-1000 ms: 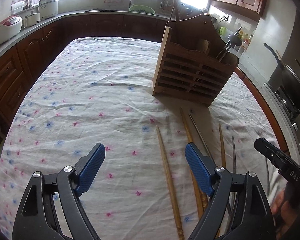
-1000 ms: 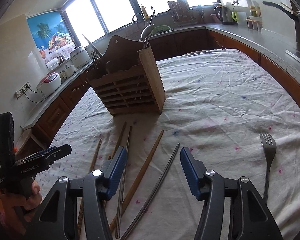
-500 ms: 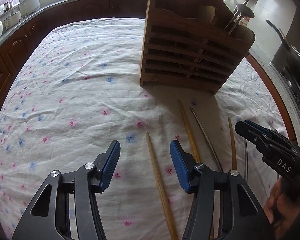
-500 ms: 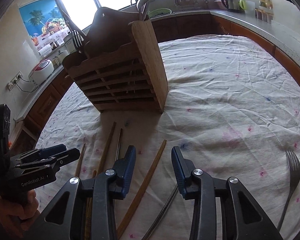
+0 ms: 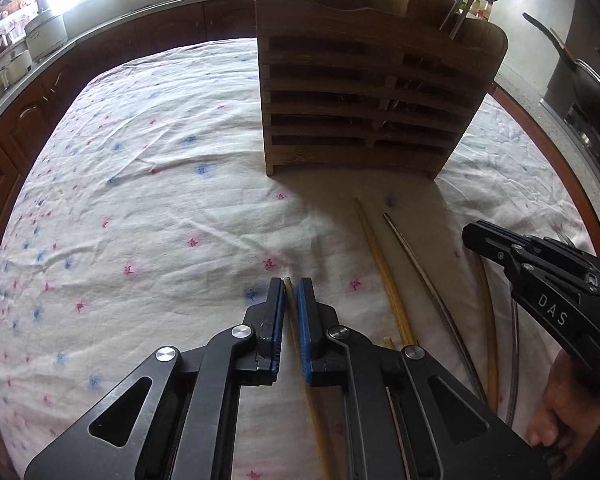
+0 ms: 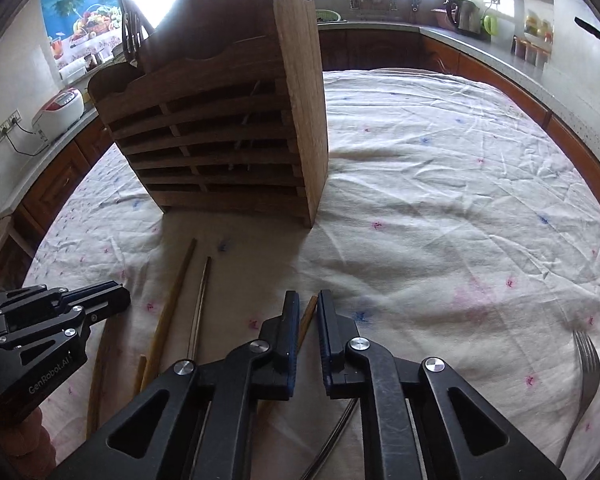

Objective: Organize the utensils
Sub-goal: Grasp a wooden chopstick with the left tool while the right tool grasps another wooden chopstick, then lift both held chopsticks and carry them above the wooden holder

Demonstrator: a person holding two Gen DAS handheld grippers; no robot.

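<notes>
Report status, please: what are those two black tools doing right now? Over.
Left gripper shut on a wooden chopstick. Right gripper jaws closing around a second wooden chopstick. Wooden holder ahead, nothing between. Over.

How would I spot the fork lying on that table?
Find the wooden utensil rack on the flowered tablecloth. Far to its right in the right wrist view lies the fork, alone. The other loose pieces are plain chopsticks, without prongs.

Slatted wooden utensil holder (image 5: 364,104) stands upright on the cloth-covered worktop (image 5: 140,184), already holding a few utensils. In front of it lie wooden chopsticks (image 5: 384,272) and metal chopsticks (image 5: 420,272), roughly parallel. A metal fork (image 6: 586,376) lies well apart.
</notes>
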